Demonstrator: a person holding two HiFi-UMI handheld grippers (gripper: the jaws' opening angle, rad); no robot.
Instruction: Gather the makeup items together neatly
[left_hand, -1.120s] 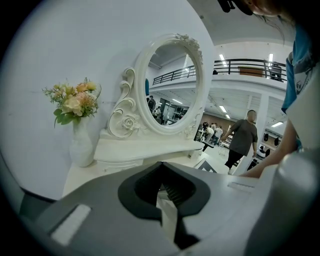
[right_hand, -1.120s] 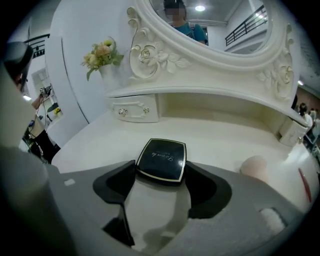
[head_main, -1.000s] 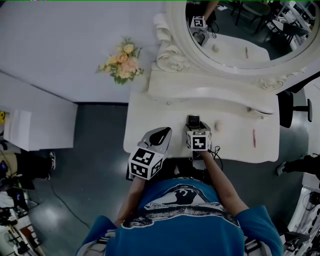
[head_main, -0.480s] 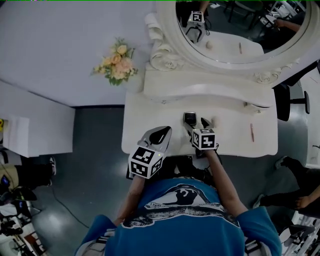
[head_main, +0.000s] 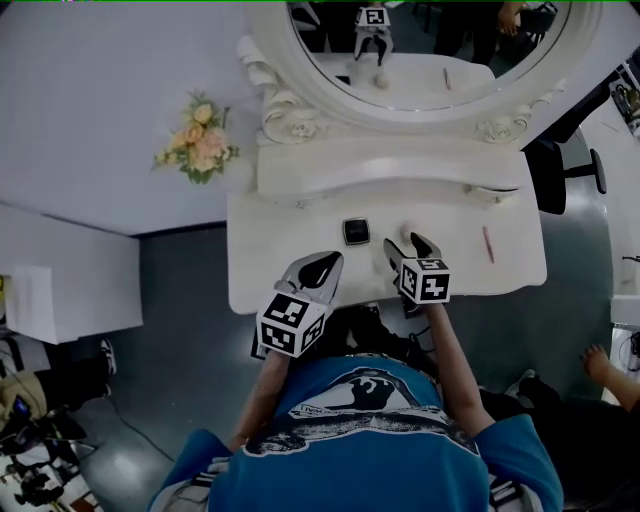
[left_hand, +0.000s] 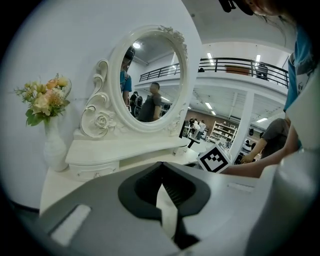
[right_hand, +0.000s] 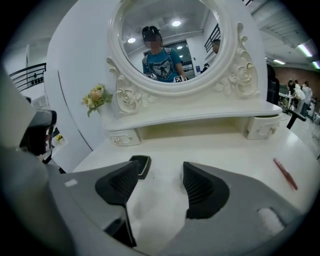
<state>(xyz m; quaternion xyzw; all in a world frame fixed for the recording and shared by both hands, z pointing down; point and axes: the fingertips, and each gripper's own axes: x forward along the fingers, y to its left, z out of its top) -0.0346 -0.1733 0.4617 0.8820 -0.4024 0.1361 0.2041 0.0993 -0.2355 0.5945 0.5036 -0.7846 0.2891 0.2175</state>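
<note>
At the near edge of a white dressing table (head_main: 290, 250), a person's left gripper (head_main: 322, 268) is hovering with its jaws pressed together, empty. The right gripper (head_main: 406, 250) is closing its wide jaws, with only bare tabletop showing between them. A small pale puff (head_main: 408, 229) is lying at its 12 o'clock, a black compact (head_main: 356, 231) at 10 and a red pencil (head_main: 488, 243) at 3. Beyond, an oval mirror (head_main: 420, 40) is reflecting the scene.

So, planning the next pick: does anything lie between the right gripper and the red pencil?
Nothing visible does. Bare tabletop separates the right gripper, jaws closing with the pale puff at their tips, from the red pencil to its right.
</note>
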